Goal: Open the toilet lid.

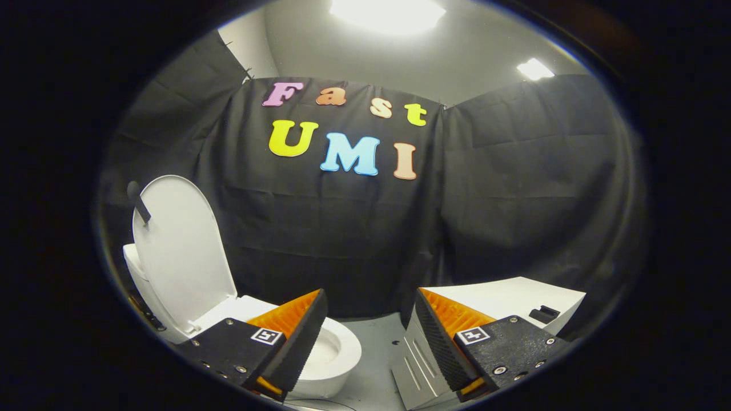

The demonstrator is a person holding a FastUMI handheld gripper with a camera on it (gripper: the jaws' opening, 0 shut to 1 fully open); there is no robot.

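Toilet lid (180, 251) upright, bowl (334, 354) beyond left finger. White cabinet (514, 299), possibly a vanity, behind right finger. Hand-held gripper (365, 334) open, empty; floor (371, 365) between.

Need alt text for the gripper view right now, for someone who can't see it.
The toilet lid stands raised above the open bowl, beyond the left finger. The tongs are open and hold nothing; a white cabinet sits beyond the right finger.

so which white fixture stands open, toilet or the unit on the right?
The toilet: its lid stands upright. The white unit beyond the open gripper looks closed.
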